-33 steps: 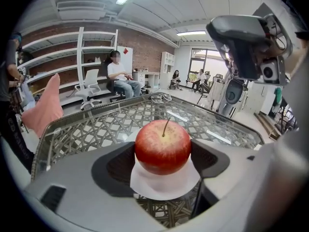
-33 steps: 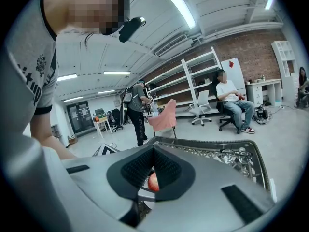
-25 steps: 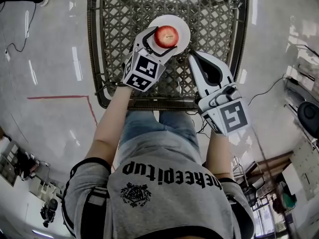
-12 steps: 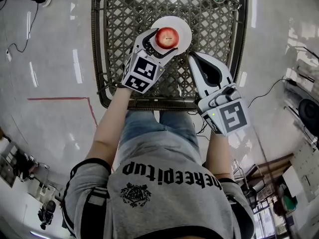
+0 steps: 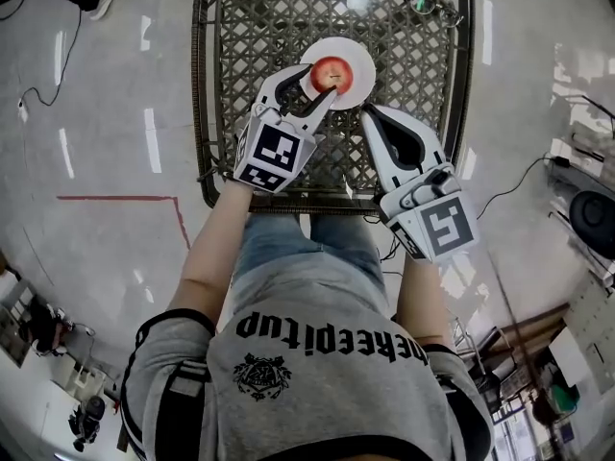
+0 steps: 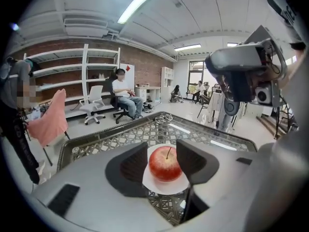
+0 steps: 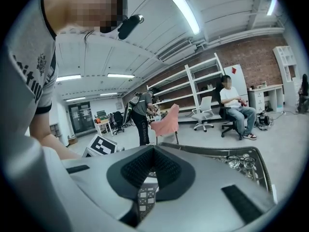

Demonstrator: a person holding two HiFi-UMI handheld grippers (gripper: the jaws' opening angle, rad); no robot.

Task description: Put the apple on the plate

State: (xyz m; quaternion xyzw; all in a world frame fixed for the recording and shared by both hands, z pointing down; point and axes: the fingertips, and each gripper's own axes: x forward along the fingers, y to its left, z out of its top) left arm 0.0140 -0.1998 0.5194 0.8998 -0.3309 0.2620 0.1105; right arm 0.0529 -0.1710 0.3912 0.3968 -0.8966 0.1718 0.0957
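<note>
One apple (image 6: pixel 165 164) sits on the plate (image 5: pixel 361 70), clear of my left gripper (image 5: pixel 309 84), whose just-narrowed jaws stand apart, empty; my right gripper (image 5: pixel 369 112) is closed, empty; fruit judged firm, smooth, bruisable, moderately heavy: grip across its middle.

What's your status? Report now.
Left gripper open, jaws just closing partway, not gripping. Right gripper shut, empty. Apple sits on plate. Nothing in the way.
</note>
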